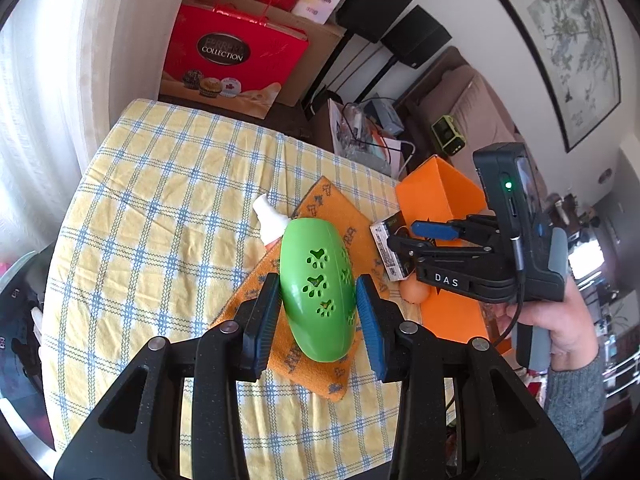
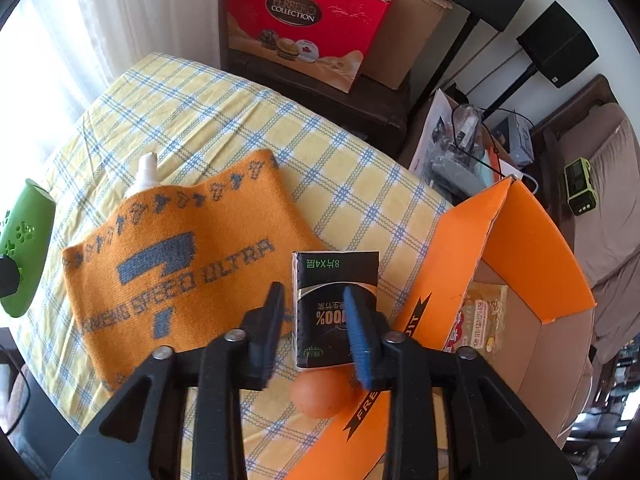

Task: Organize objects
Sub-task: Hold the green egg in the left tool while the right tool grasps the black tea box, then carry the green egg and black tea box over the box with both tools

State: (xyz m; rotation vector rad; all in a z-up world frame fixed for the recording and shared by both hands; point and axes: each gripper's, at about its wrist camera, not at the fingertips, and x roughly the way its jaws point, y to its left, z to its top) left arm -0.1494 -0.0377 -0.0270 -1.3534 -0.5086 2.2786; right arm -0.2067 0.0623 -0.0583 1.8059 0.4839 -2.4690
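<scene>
My left gripper (image 1: pixel 318 282) is shut on a green oval case (image 1: pixel 316 292) with paw-print holes and holds it above the orange towel (image 1: pixel 320 208). The case also shows at the left edge of the right wrist view (image 2: pixel 24 252). My right gripper (image 2: pixel 316 308) points down at a black tissue pack (image 2: pixel 334 280) beside the towel (image 2: pixel 180 264). Its blue right pad overlaps the pack's face, and the left finger stands apart from the pack's edge, so the jaws are open. The left wrist view shows that gripper (image 1: pixel 404 234) at the pack (image 1: pixel 390 252).
A white bottle (image 2: pixel 146 176) pokes out from under the towel. An orange ball (image 2: pixel 320 394) rests against the open orange cardboard box (image 2: pixel 520 240), which holds a snack packet (image 2: pixel 482 320). The yellow checked tablecloth (image 2: pixel 200 112) covers the table. A red gift bag (image 2: pixel 304 20) stands behind.
</scene>
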